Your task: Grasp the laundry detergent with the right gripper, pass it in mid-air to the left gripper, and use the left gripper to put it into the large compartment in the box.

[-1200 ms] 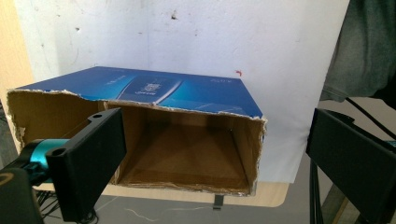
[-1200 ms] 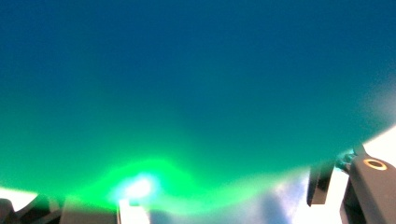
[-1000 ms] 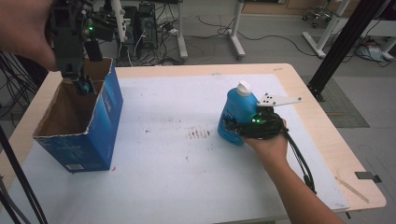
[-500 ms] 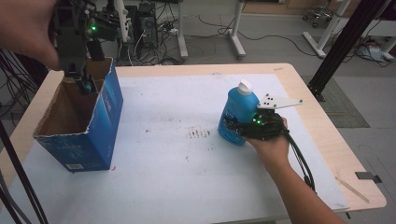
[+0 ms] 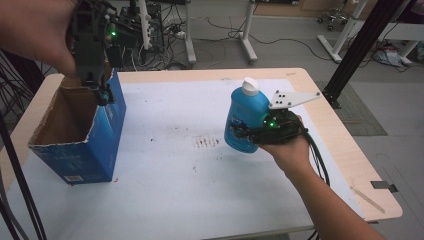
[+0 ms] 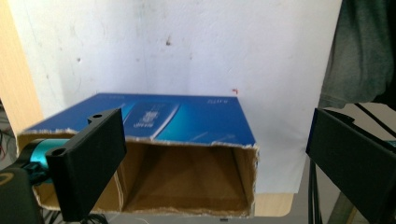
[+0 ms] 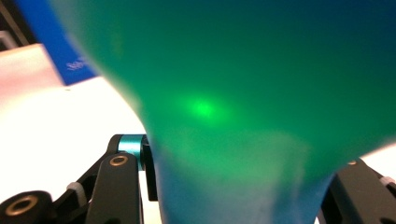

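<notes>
The right gripper (image 5: 246, 134), its jaws just closed tight on the blue bottle (image 5: 245, 120), has lifted it off the white table cover (image 5: 200, 190), where it stood a second ago. The left gripper (image 5: 102, 95) hangs with jaws apart over the blue cardboard box (image 5: 95, 150), whose brown inside looks bare. The bottle has a white cap and stays upright near the table's right side.

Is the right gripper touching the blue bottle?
Touching. In the right gripper view the blue bottle sits clamped between both jaws; the high view shows the right gripper wrapped around it.
</notes>
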